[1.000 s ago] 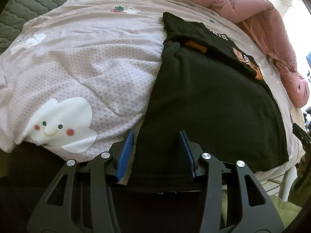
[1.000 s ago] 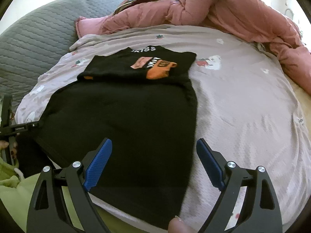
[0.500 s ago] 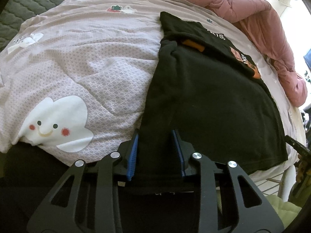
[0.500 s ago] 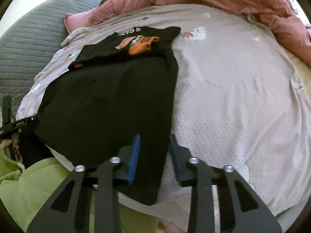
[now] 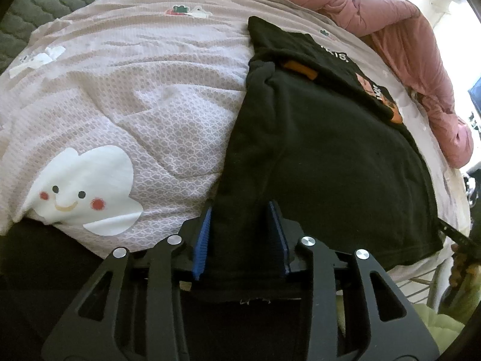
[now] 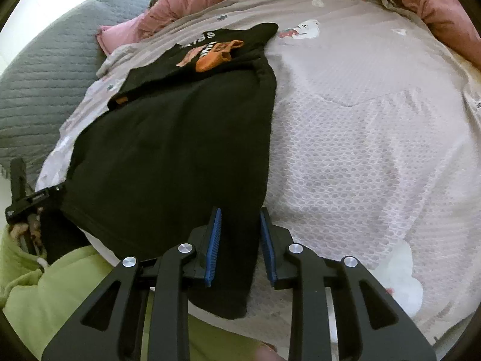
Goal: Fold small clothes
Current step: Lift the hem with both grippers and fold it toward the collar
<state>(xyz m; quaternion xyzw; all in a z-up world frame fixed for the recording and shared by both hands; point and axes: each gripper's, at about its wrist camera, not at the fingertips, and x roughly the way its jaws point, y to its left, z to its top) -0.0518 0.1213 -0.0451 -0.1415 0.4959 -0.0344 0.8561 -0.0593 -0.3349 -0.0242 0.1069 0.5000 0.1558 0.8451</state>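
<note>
A black T-shirt (image 5: 324, 150) lies flat on the bed, its far part folded over with an orange print showing; it also shows in the right wrist view (image 6: 180, 150). My left gripper (image 5: 242, 234) is closed on the shirt's near left hem corner, cloth bunched between its blue pads. My right gripper (image 6: 240, 240) is closed on the near right hem corner, cloth hanging between its blue pads. Each gripper shows as a small black shape at the edge of the other view.
A pale pink bedspread (image 5: 135, 96) with white cartoon patches covers the bed. A pink quilt (image 5: 405, 39) is heaped at the far side. A grey quilted headboard (image 6: 39, 75) stands at the left. The person's green garment (image 6: 60, 294) is near the bed edge.
Both grippers went from wide open to narrowed on the shirt's near hem corners. The right gripper also moved right to the shirt's right edge.
</note>
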